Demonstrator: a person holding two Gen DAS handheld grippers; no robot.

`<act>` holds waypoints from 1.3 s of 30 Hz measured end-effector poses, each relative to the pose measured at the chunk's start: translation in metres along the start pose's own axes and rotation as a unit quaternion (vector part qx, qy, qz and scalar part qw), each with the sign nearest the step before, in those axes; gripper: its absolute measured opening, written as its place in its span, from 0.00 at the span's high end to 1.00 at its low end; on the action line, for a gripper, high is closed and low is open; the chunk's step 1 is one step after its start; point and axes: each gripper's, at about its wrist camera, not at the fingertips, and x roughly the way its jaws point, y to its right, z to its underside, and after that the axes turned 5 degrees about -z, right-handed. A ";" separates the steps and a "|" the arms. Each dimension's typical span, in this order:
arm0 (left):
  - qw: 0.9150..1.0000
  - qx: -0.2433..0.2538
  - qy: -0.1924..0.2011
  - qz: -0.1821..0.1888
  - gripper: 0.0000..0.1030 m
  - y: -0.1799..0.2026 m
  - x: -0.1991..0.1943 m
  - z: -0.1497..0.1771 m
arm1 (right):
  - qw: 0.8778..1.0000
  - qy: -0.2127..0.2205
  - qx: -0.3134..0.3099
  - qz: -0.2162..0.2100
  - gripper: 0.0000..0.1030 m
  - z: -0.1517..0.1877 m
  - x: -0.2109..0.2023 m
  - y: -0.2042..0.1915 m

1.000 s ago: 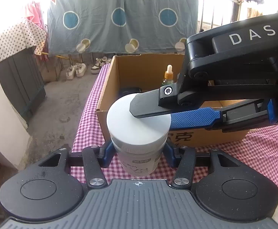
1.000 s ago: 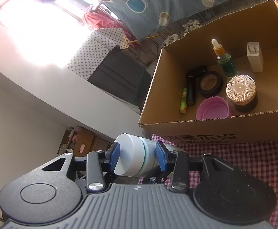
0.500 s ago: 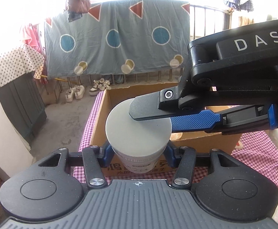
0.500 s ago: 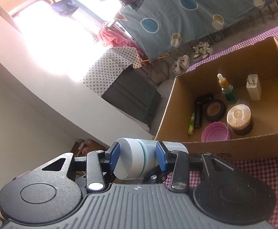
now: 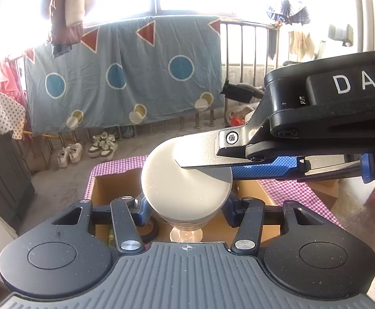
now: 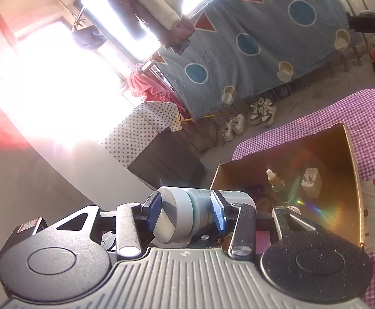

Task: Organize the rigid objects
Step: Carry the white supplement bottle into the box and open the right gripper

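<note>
White-lidded cylindrical plastic jar: pinched at frame centre by the left gripper and the right gripper (both clamped on its sides), held above the open brown cardboard box.

"DAS" in white on black right tongs body.
</note>
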 end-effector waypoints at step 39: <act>0.976 0.020 -0.207 0.060 0.48 0.056 0.160 0.024 | 0.990 -0.048 0.094 0.088 0.55 -0.013 0.043 0.174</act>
